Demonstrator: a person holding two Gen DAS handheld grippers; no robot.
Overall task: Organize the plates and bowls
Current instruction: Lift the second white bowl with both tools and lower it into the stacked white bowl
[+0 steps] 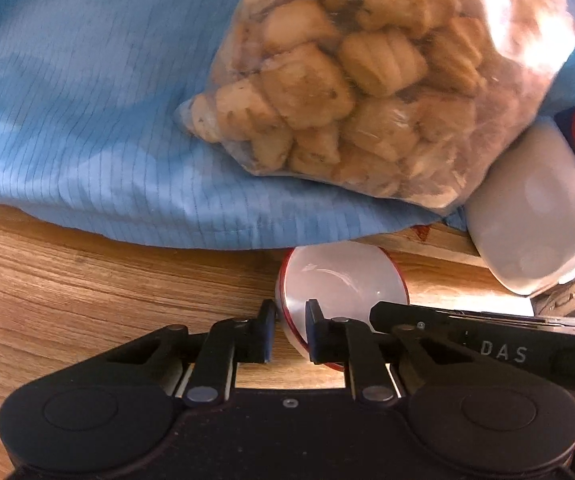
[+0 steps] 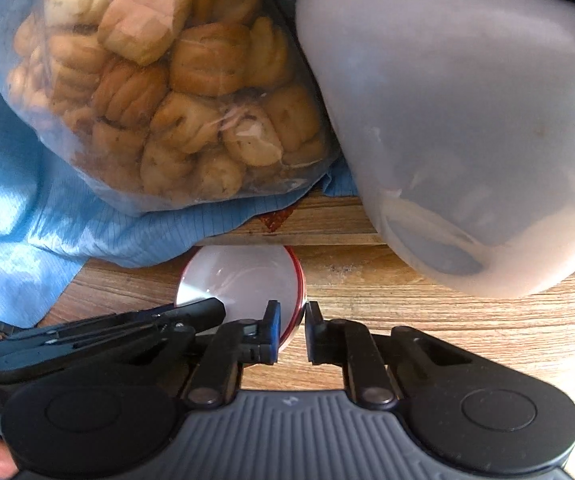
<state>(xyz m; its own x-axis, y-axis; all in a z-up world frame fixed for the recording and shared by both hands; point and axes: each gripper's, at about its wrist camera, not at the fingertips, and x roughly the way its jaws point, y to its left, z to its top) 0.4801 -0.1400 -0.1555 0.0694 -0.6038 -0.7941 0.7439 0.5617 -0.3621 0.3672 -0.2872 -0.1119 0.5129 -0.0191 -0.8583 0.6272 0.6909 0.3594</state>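
I see a wooden table (image 1: 87, 280) with strong grain. A blue cloth (image 1: 87, 120) covers its far side from nine to twelve o'clock in my left view. On the cloth lies a clear bag (image 1: 367, 80) of pastries. A white container (image 2: 467, 120) sits at two o'clock, just beside the bag.

A glossy, smooth white bowl with a red rim (image 1: 341, 280) (image 2: 243, 276) is seen on a grained, matt wooden tabletop (image 1: 107, 288) (image 2: 427, 312). A light blue cloth with fine woven lines (image 1: 87, 120) (image 2: 15, 208) is draped there. Ridged golden pastries are enclosed in a thin, shiny clear plastic bag (image 1: 367, 80) (image 2: 147, 88). A smooth, cloudy translucent plastic jug (image 1: 535, 208) (image 2: 467, 120) is shown, and matt black plastic gripper fingers (image 1: 265, 334) (image 2: 271, 332) with metal pivot pins.
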